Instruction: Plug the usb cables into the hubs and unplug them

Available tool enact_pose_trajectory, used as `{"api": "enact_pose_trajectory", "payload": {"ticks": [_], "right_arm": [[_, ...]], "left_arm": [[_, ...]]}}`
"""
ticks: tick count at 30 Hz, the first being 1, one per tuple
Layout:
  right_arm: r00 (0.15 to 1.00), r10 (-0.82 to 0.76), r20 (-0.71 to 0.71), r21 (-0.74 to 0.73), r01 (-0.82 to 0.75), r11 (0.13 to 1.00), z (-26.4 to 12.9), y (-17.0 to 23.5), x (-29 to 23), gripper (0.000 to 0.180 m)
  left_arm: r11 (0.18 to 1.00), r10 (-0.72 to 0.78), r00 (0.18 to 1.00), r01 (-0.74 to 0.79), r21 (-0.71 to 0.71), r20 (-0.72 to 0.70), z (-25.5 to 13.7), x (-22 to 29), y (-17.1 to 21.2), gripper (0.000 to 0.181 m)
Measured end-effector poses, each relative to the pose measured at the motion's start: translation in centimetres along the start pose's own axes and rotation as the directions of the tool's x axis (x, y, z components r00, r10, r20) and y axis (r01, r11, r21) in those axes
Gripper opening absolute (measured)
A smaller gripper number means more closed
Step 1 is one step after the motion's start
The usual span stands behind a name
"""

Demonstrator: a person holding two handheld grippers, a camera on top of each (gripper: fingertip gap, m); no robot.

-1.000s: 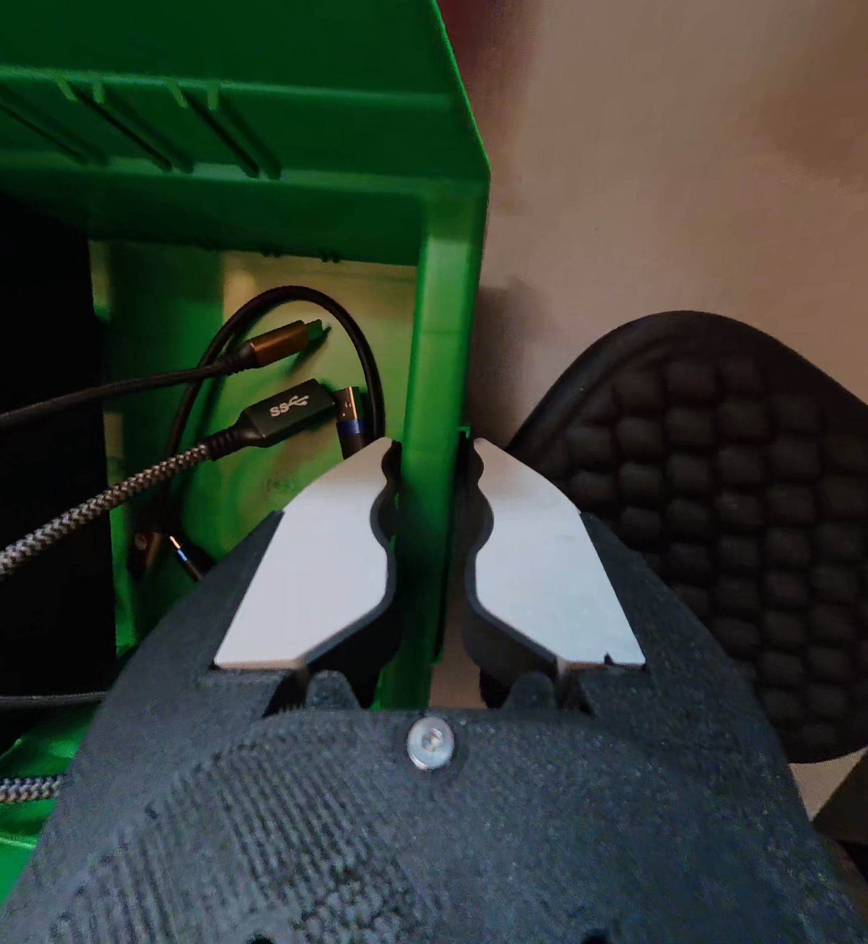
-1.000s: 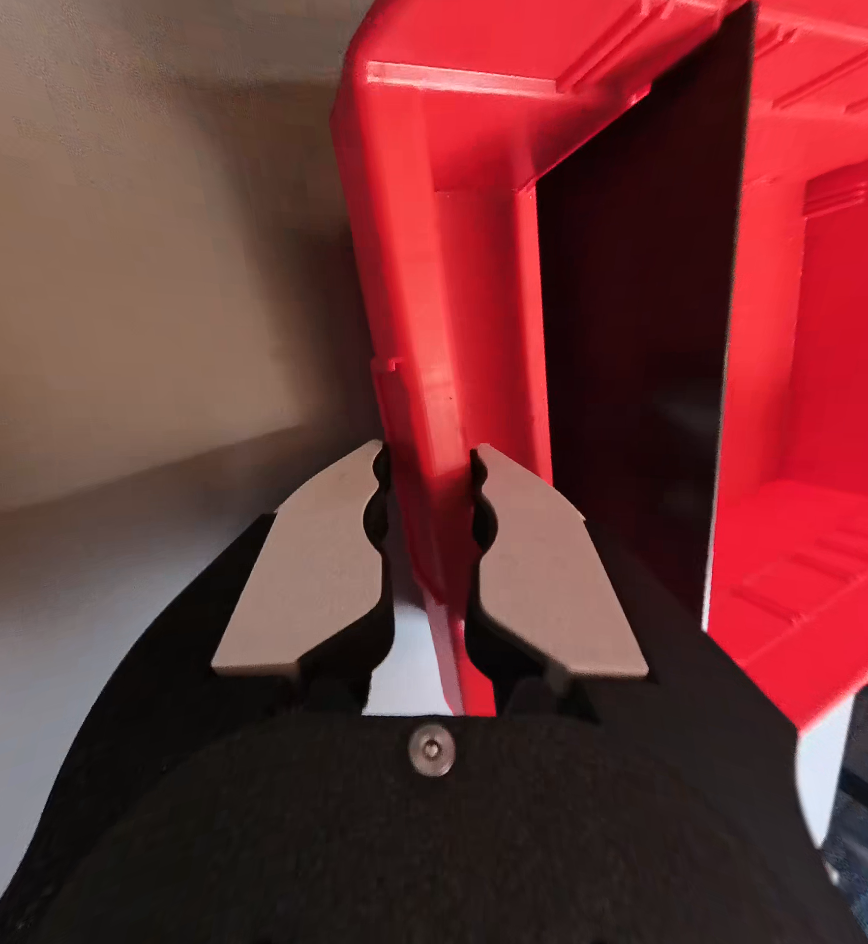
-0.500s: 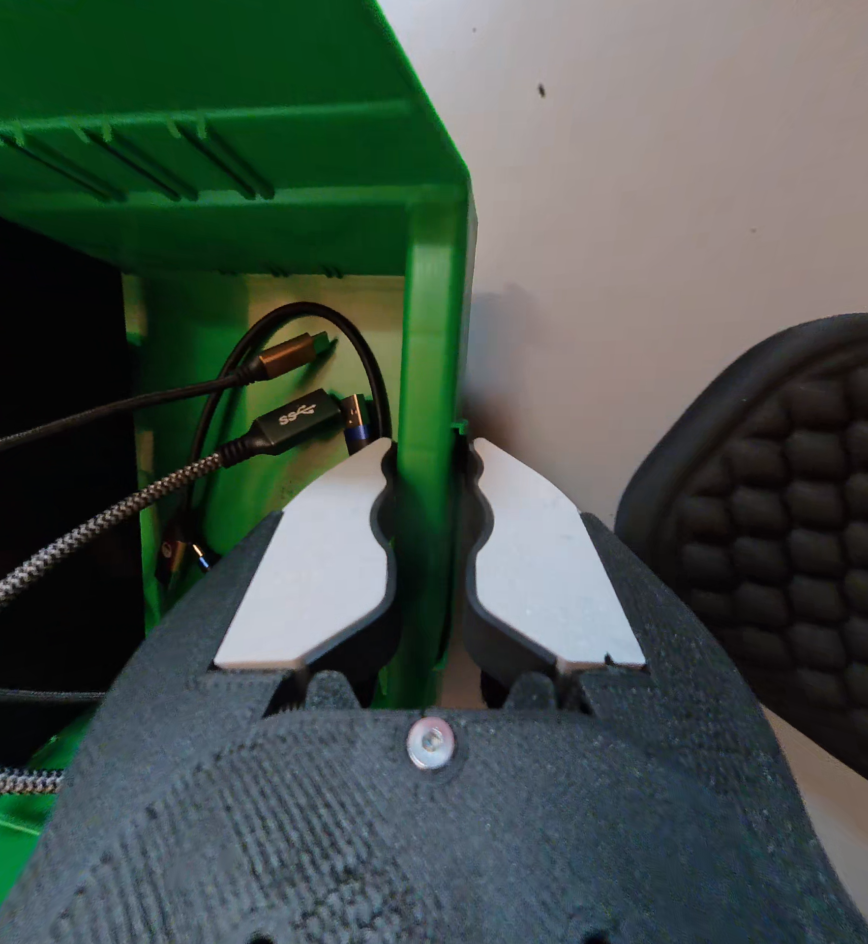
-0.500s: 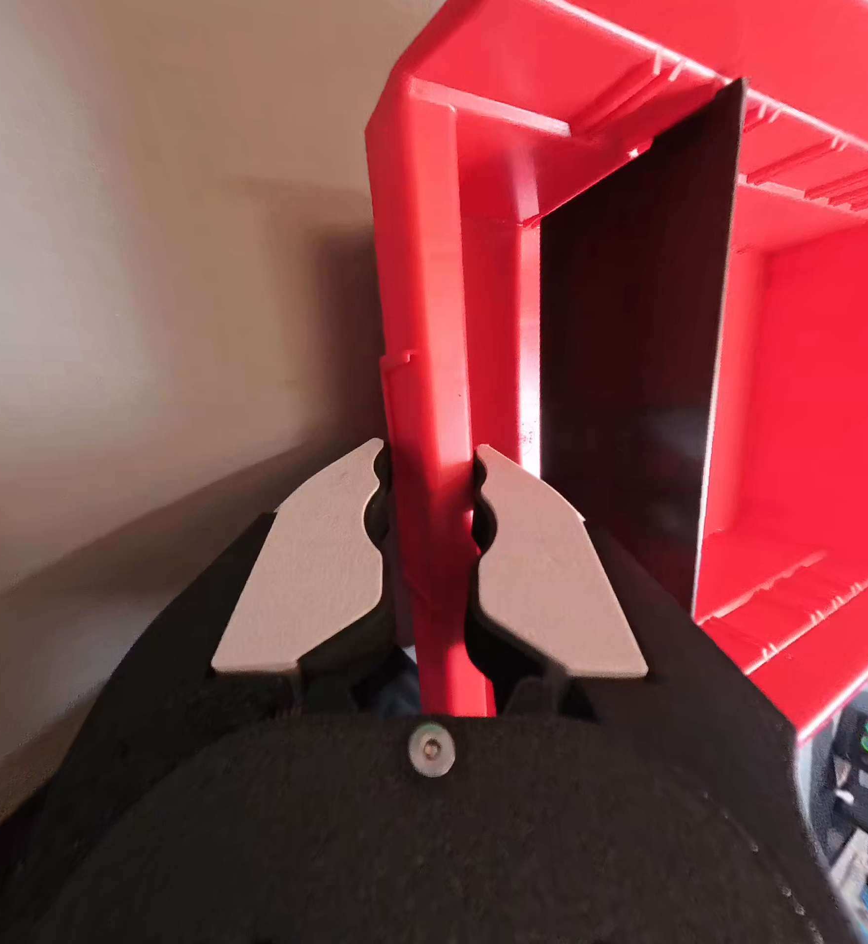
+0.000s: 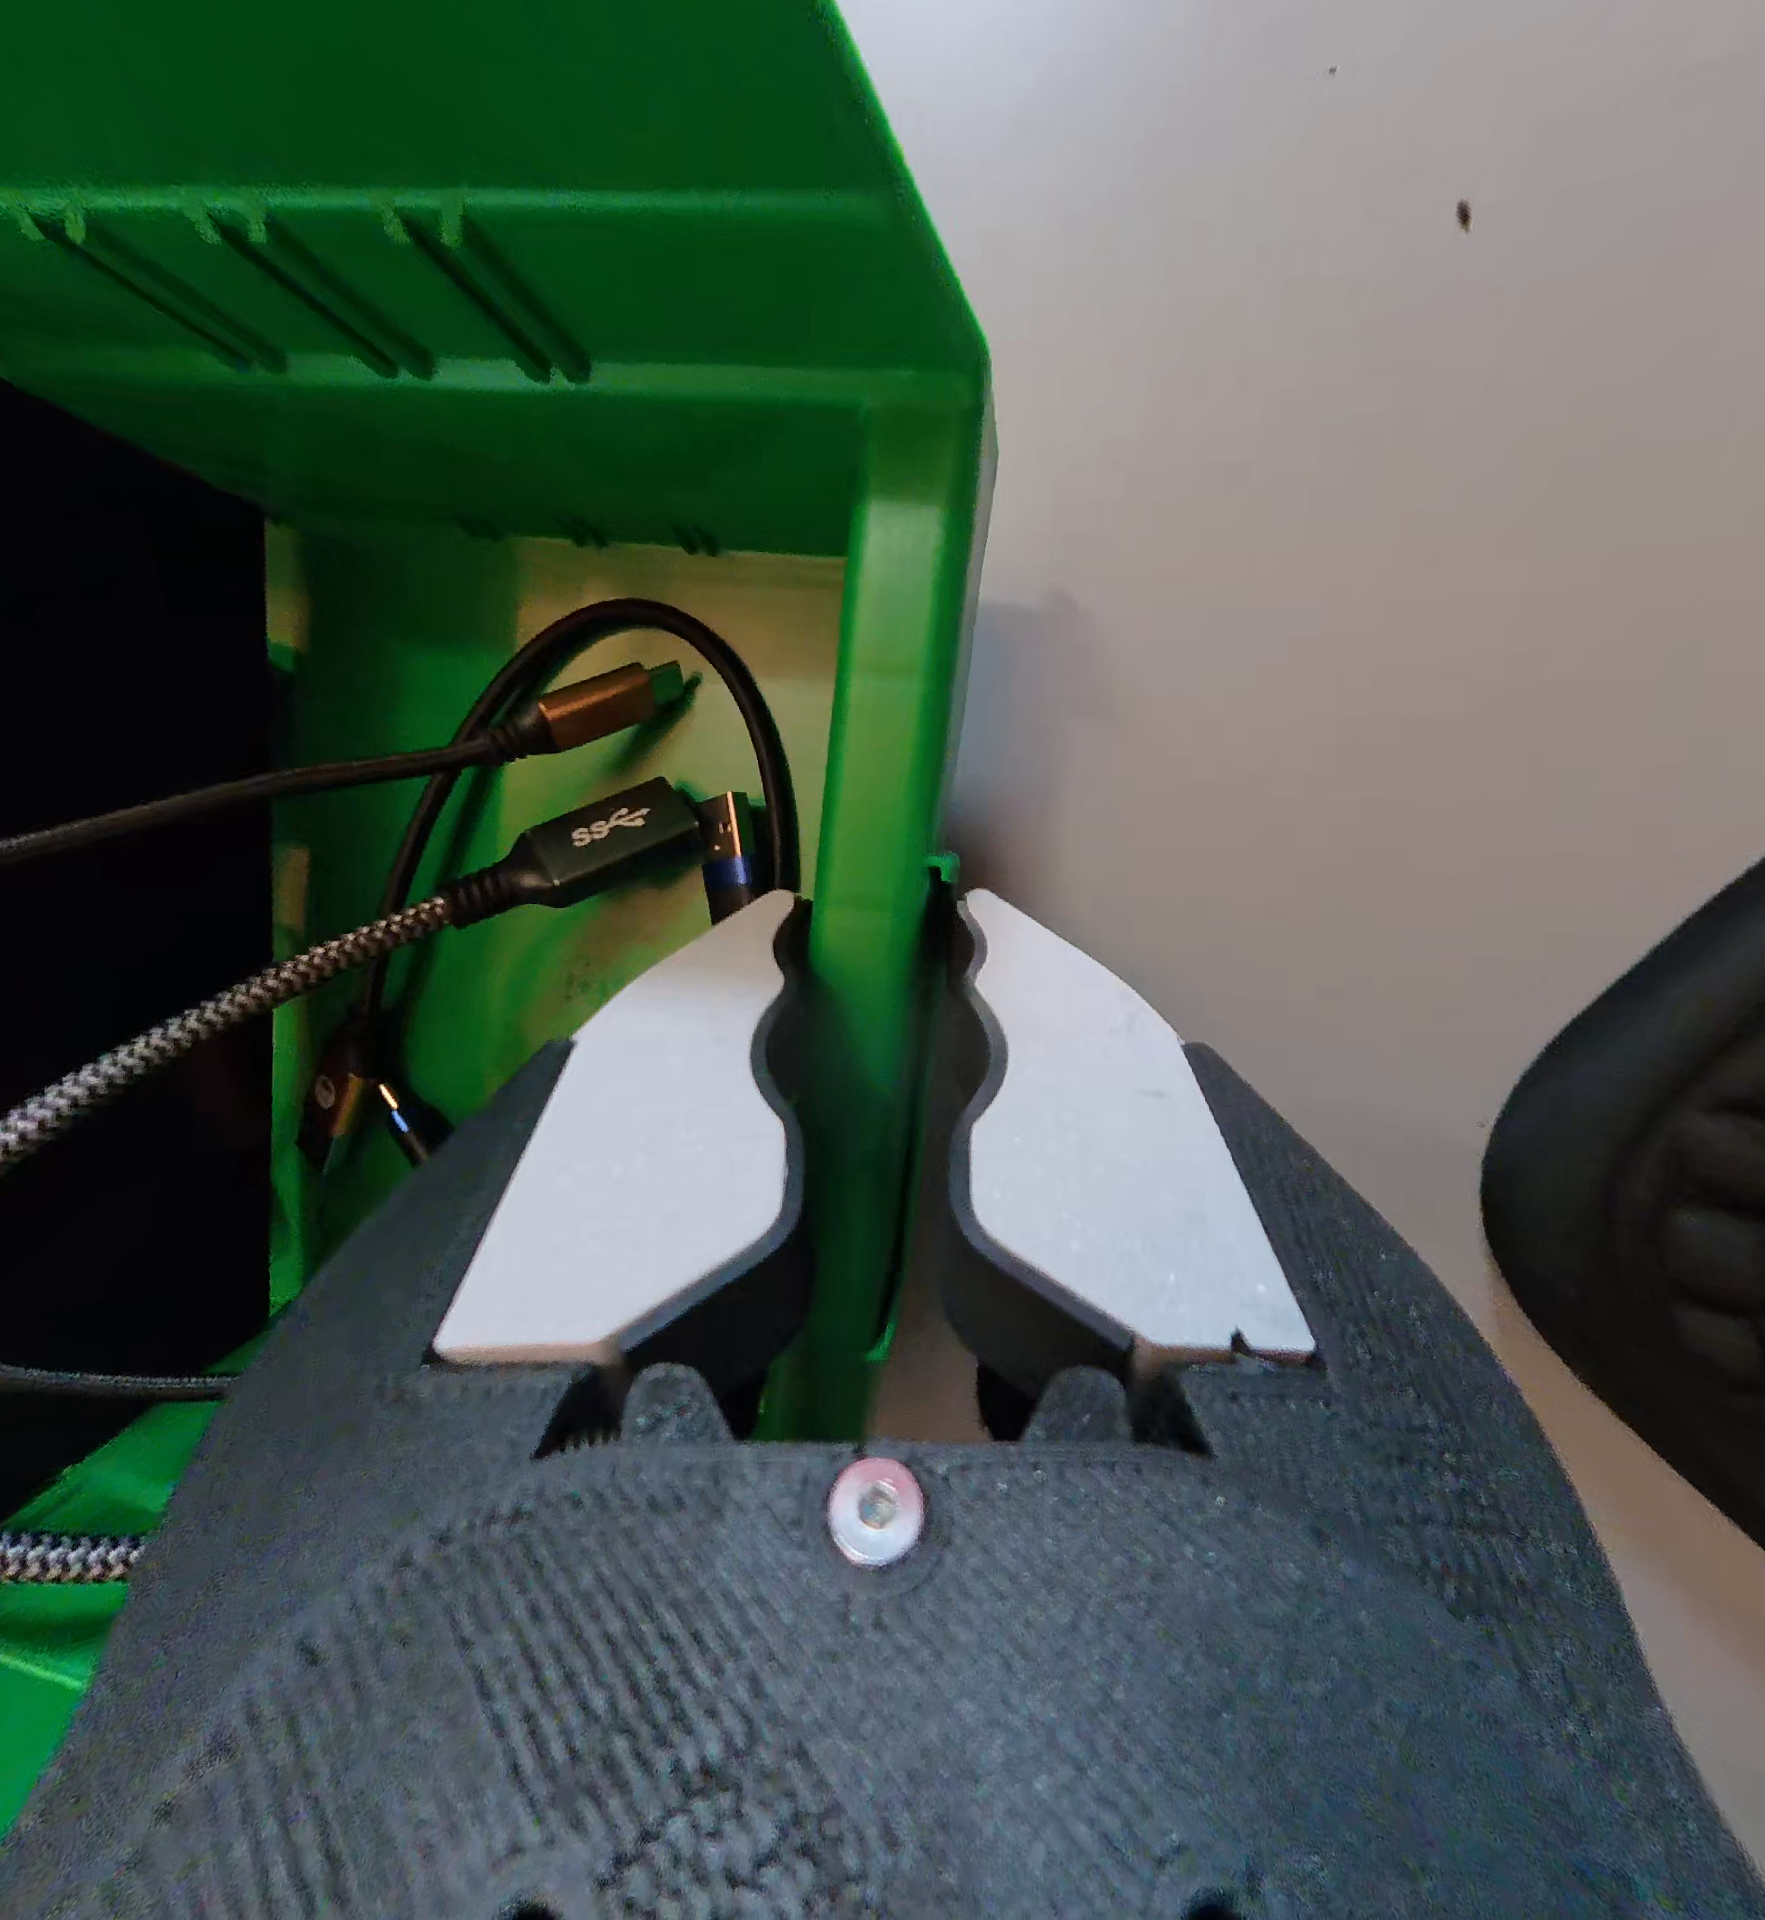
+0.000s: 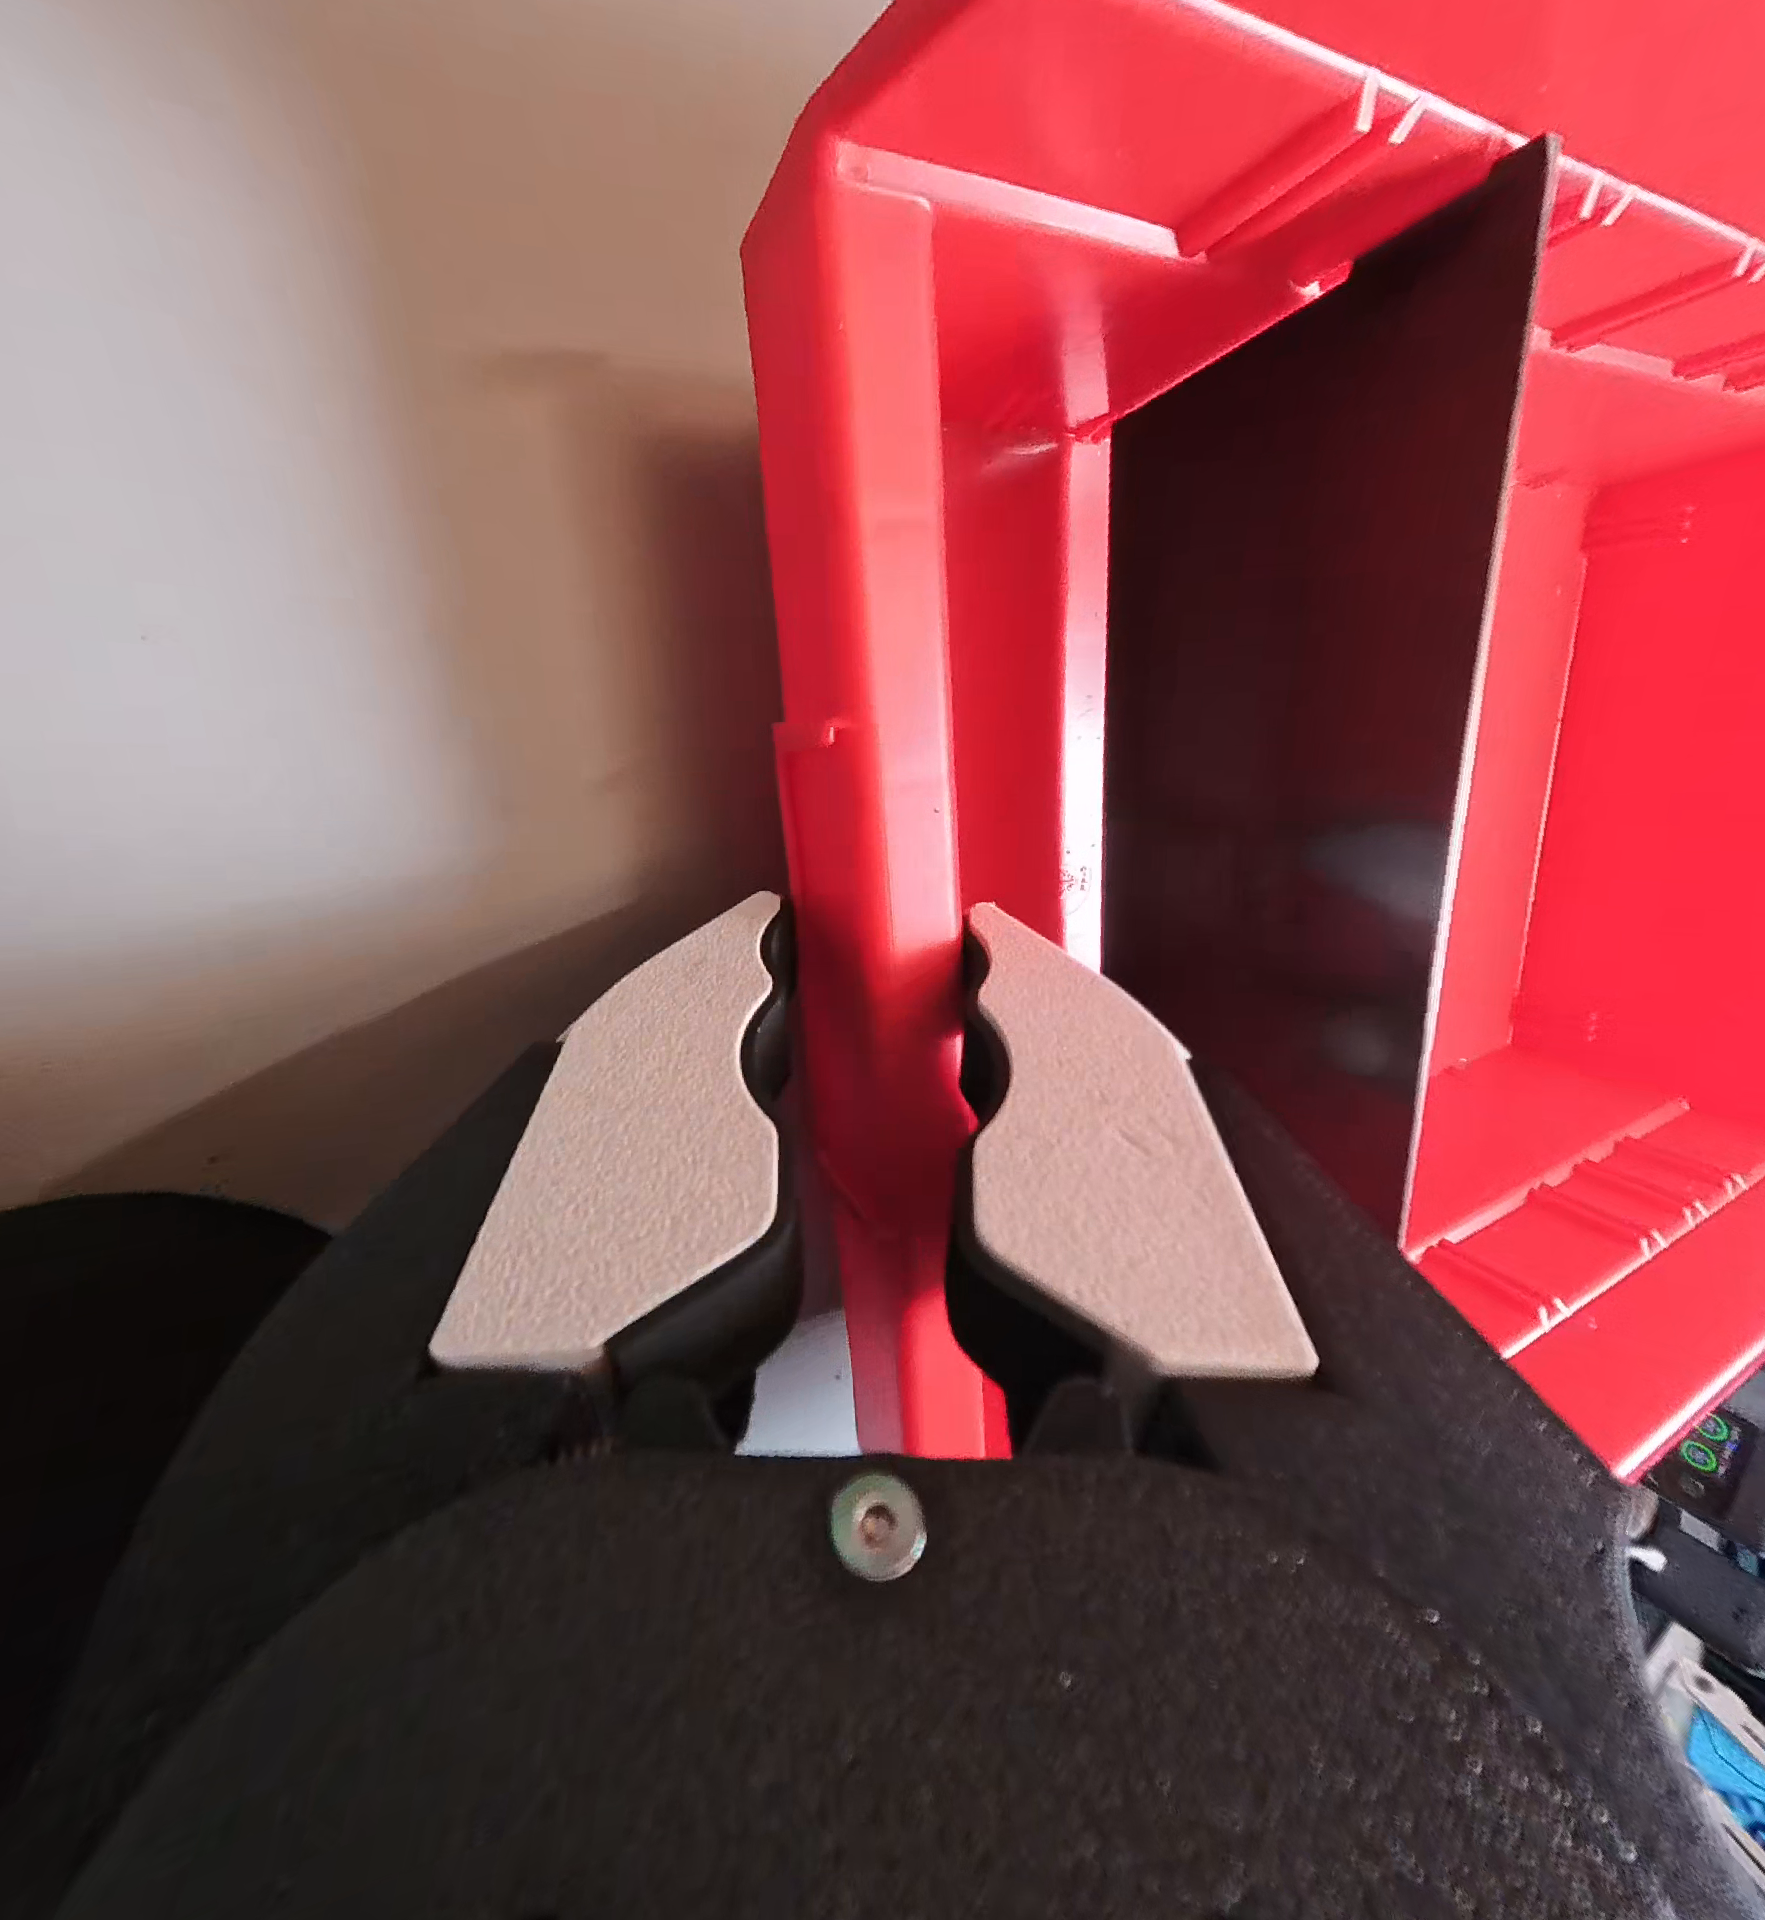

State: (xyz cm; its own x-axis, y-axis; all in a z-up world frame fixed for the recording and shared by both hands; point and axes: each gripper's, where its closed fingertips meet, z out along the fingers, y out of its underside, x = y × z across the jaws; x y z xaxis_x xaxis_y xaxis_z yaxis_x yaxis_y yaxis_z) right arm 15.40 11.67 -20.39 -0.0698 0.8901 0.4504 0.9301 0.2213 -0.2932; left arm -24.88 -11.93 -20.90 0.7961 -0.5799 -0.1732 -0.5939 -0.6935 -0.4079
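We clamp left tool (image 5: 876, 904) on green plastic bin (image 5: 899, 644) wall | right tool (image 6: 873, 920) on red plastic bin (image 6: 857, 582) wall | braided USB cables (image 5: 234, 997) loose inside green bin, plugging not begun

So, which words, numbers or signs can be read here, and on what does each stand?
I do not copy writing; only where it stands.
On the dark USB plug in the green bin: short white marking, sharp.
Inside the red bin: small stamp, too small to read.
On the small dark device below the red bin: green screen symbols, blurred.
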Motion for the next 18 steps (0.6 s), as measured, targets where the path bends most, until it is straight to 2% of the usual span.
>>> {"api": "enact_pose_trajectory", "payload": {"ticks": [3, 6, 11, 18], "right_arm": [[0.999, 0.035, -0.035, 0.060, -0.033, 0.998, -0.3, -0.7, 0.2, 0.033], [0.989, 0.148, -0.023, 0.247, -0.138, 0.959, -2.2, -2.9, 0.3, 0.039], [0.953, 0.299, 0.042, 0.556, -0.270, 0.786, -6.2, -6.2, 0.4, 0.039], [0.925, 0.371, 0.076, 0.711, -0.311, 0.630, -7.1, -6.9, 0.1, 0.036]], "left_arm": [[1.000, -0.026, 0.999, 0.026, 0.002, 0.024, 0.1, -0.5, -0.1, 0.027], [0.999, -0.051, 0.998, 0.050, 0.006, 0.048, 0.1, -0.9, -0.1, 0.027], [0.995, -0.095, 0.992, 0.096, -0.008, 0.084, 0.0, -1.2, 0.2, 0.031], [0.994, -0.110, 0.990, 0.112, -0.010, 0.091, -0.5, -0.5, 1.2, 0.028]]}}
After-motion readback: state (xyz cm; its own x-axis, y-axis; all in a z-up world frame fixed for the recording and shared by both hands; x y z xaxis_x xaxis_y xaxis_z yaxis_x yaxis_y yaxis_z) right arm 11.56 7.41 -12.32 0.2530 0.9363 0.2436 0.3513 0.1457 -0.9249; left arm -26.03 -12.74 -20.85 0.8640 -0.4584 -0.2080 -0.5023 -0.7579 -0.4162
